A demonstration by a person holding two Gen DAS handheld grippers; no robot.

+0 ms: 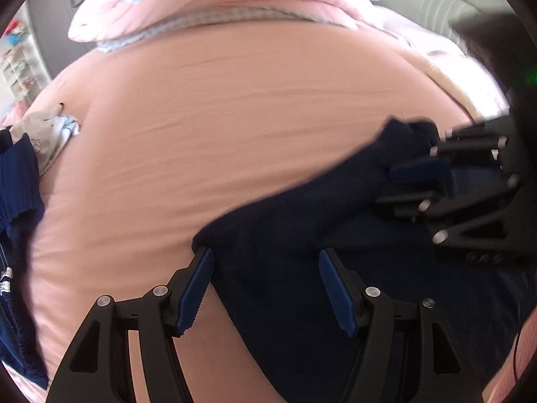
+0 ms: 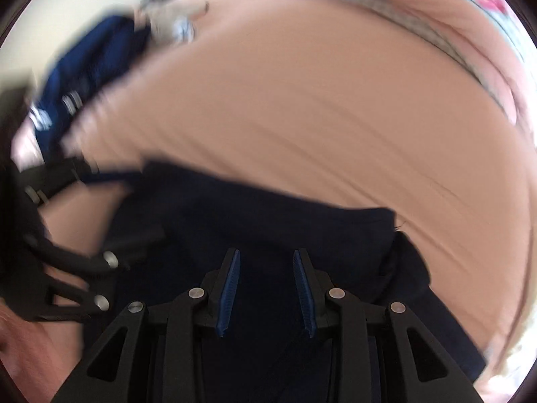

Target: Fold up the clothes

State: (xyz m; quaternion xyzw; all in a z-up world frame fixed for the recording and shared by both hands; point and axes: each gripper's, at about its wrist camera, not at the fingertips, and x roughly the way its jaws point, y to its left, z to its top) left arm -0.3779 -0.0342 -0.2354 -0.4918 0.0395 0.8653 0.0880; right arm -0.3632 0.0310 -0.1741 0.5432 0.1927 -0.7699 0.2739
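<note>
While lying spread on the bed: dark navy garment [image 1: 302, 268], covering the near right part of the pink bedsheet [image 1: 218, 127] in the left wrist view and filling the lower middle of the right wrist view [image 2: 268, 235].
Left claw [image 1: 266, 288]: standing wide open over the garment's left edge, ribbed blue pads [image 1: 196, 295] facing each other with cloth and sheet showing between them, nothing being pinched; whether the tips are touching the fabric cannot be told.
Right claw [image 2: 266, 290]: jaws parted with a narrower gap, dark fabric showing between the blue pads [image 2: 230, 292]; appearing in the left wrist view [image 1: 416, 168] at the garment's far right corner, blurred, so whether cloth is being gripped cannot be told.
Garment edges: far edge running diagonally across the sheet, rising toward the right in the left wrist view; a bunched fold [image 2: 407, 262] sitting at the right in the right wrist view.
Other clothes: a brighter blue piece with white markings [image 1: 16, 218] and a pale grey and light blue bundle [image 1: 50, 134] lying at the left side of the bed, well apart from the navy garment.
Bed head: pink quilt [image 1: 201, 3] heaped at the far end, a grey checked strip beneath it.
Picture quality: right wrist view heavily smeared, fine detail not readable.
</note>
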